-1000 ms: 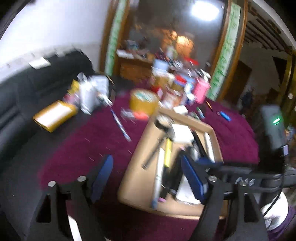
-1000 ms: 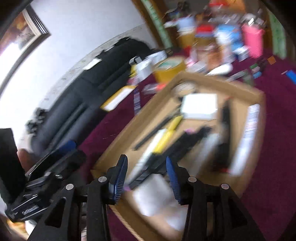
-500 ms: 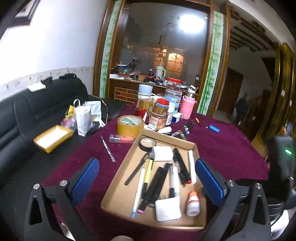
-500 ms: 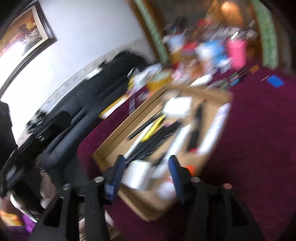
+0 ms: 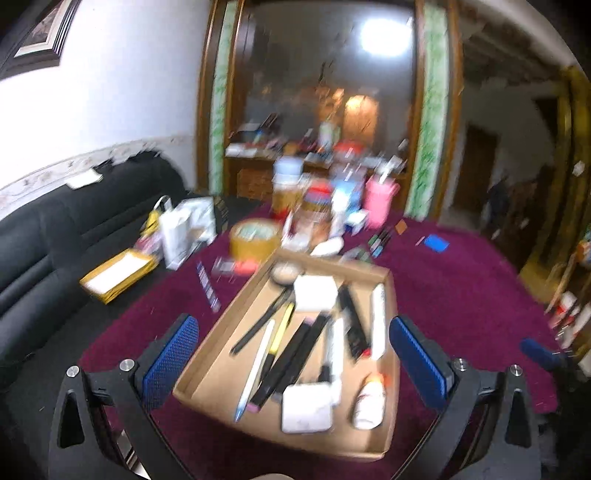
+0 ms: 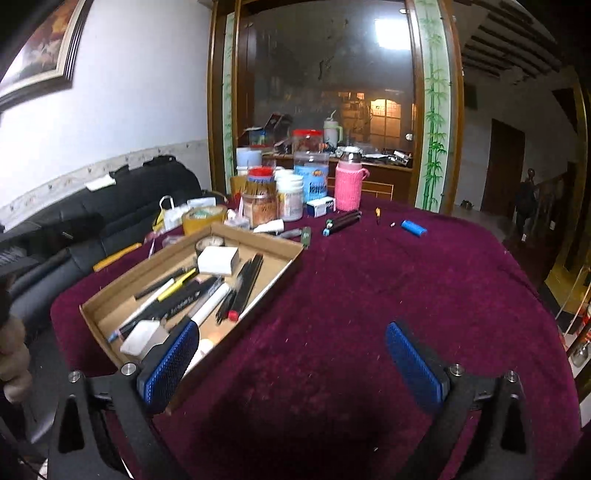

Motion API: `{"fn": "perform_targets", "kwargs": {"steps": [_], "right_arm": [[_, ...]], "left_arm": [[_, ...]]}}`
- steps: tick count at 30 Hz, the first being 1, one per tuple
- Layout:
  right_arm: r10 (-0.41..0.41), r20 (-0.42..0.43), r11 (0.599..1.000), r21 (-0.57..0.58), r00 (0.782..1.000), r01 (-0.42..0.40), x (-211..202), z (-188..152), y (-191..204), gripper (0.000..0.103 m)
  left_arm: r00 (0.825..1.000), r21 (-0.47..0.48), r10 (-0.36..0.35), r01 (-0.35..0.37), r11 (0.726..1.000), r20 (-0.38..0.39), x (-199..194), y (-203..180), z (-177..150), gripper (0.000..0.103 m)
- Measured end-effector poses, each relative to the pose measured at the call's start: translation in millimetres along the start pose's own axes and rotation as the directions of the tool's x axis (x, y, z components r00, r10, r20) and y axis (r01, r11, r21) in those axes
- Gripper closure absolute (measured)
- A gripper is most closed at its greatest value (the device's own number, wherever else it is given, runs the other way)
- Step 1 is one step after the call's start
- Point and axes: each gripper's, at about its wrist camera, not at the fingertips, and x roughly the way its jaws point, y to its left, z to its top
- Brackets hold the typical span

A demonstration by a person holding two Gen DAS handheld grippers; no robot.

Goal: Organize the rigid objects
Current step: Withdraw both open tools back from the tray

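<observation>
Right wrist view alone: sharp blue battery (image 6: 414,227) on tablecloth (image 6: 369,295)

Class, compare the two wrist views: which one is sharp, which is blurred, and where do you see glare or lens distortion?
Left wrist view: motion-blurred, the cardboard tray and jars smeared, the ceiling light blown out. Right wrist view: sharp, the pink bottle crisp; fisheye bends the door frame, dark corners, a shadow on the tablecloth near the lens.
</observation>
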Motion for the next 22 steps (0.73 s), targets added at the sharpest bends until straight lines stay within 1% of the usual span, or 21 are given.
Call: {"fn": "perform_targets", "kwargs": {"steps": [4,6,8,10,15,18,22], "right_arm": [[-0.032,-0.010,0.997,-0.071,0.999,0.031,-3,-9,15,0.001],[-0.055,0.008,0.993,-0.107,0.998,0.056,-7,-12,21,0.001],[-0.075,0.028,0.987,-0.138,0.997,0.078,-10,-14,27,0.001],[-0.081,0.030,0.985,-0.148,0.996,0.084,-10,-14,29,0.001],[-0.072,0.007,0.988,-0.133,0.997,0.073,-7,-14,27,0.001],[-0.072,-0.005,0.988,-0.135,0.997,0.070,-6,-16,29,0.001],[-0.072,-0.015,0.987,-0.144,0.997,0.069,-3,-18,31,0.001]], "left_arm": [[0.992,0.001,0.082,-0.082,0.997,-0.099,25,-10,-19,0.000],[0.986,0.012,0.122,-0.121,0.993,-0.114,28,-12,-27,0.000],[0.982,0.013,0.150,-0.149,0.989,-0.115,28,-14,-33,0.000],[0.980,0.013,0.164,-0.163,0.986,-0.112,27,-14,-35,0.000],[0.973,0.031,0.218,-0.217,0.976,-0.080,19,-14,-33,0.000],[0.965,0.039,0.256,-0.254,0.967,-0.055,16,-14,-32,0.000],[0.964,0.044,0.263,-0.261,0.964,-0.044,14,-14,-32,0.000]]}}
